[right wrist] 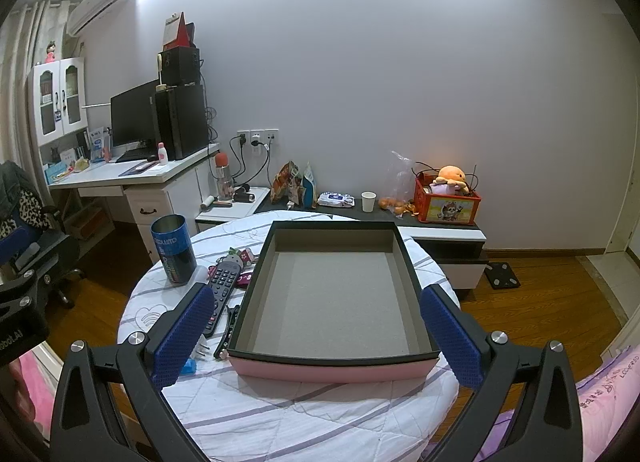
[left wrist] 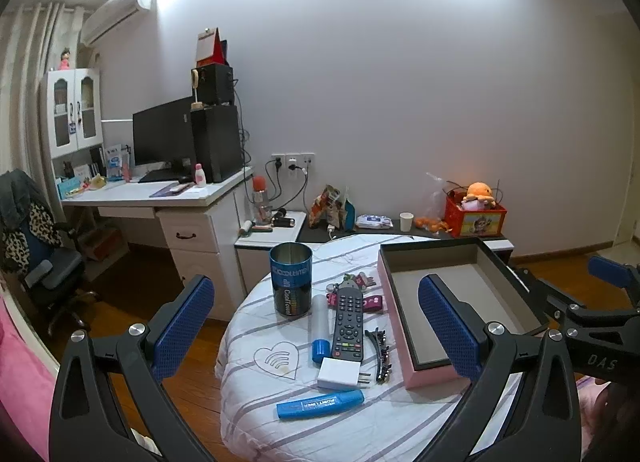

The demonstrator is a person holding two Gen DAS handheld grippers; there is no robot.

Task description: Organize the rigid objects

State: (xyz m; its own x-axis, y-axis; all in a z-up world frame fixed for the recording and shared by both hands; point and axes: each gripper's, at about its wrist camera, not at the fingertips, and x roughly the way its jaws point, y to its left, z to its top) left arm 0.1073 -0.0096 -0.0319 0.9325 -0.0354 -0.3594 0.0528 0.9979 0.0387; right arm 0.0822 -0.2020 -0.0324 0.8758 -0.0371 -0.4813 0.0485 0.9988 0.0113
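Observation:
A pink box (left wrist: pixel 408 358) with a grey inside (right wrist: pixel 336 302) lies open and empty on the round striped table (left wrist: pixel 256 422). Left of it lie a black remote (left wrist: pixel 349 322), a white-blue tube (left wrist: pixel 320 334), a white charger plug (left wrist: pixel 338 374), a blue pen case (left wrist: pixel 320 404), black hair clips (left wrist: pixel 382 354), pink keychains (left wrist: pixel 360 286) and a blue tin can (left wrist: pixel 291 280). My left gripper (left wrist: pixel 316 326) is open and empty above these items. My right gripper (right wrist: pixel 318 336) is open and empty over the box's near edge.
A white desk (left wrist: pixel 160 198) with a monitor and speakers stands at the back left, with an office chair (left wrist: pixel 48 270) beside it. A low cabinet (right wrist: pixel 440 234) behind the table holds snacks, a paper cup and a red toy crate (right wrist: pixel 446 206). Wooden floor surrounds the table.

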